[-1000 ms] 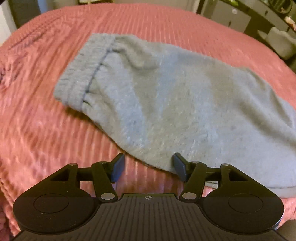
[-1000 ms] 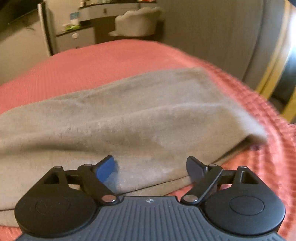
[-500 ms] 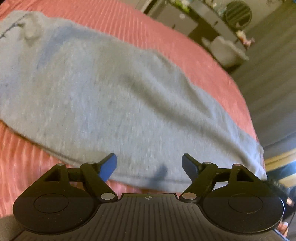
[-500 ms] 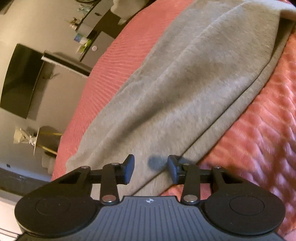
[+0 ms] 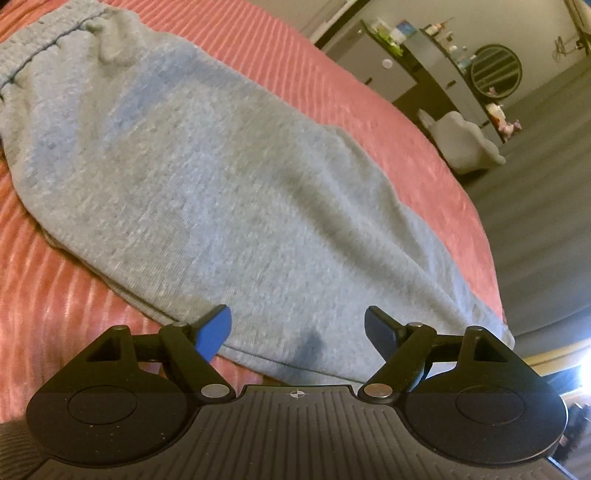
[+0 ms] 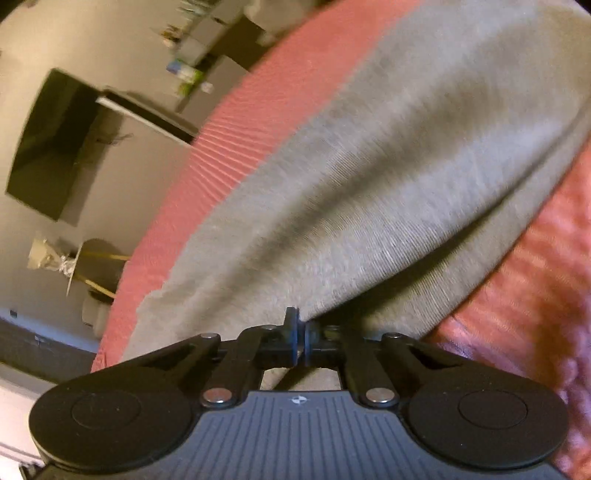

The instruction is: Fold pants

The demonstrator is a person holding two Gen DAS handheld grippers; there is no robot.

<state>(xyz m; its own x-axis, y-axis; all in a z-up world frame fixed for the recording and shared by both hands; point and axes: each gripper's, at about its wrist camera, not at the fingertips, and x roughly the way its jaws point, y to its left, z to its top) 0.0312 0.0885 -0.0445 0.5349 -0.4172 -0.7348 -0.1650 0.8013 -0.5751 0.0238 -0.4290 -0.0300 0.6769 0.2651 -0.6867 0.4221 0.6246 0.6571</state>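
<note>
Fingers [image 6: 291, 334] of my right gripper [image 6: 300, 341] are pressed together, pinching the near edge of the grey pants [image 6: 369, 192] where the cloth bunches into a ridge that runs away from the pads. My left gripper [image 5: 297, 332] stands with its jaws wide apart over the lower hem of the pants [image 5: 229, 192], nothing caught between them; the blue pad [image 5: 212, 334] and the dark one [image 5: 380, 330] sit just above the fabric, and whether they touch it I cannot tell.

Folded lengthwise, the pants lie flat on the pink ribbed bedspread [image 5: 55, 280], their long axis running from the gathered waistband [image 5: 48, 33] at upper left of the left view down to the narrow end at lower right.

Only the left view shows that waistband, along with a pale armchair [image 5: 465, 144] and a round mirror [image 5: 496, 72] beyond the bed. Only the right view shows the pinch itself, plus a dark screen [image 6: 55, 144] on the wall and the bedspread [image 6: 535, 295] on the far side of the cloth.
</note>
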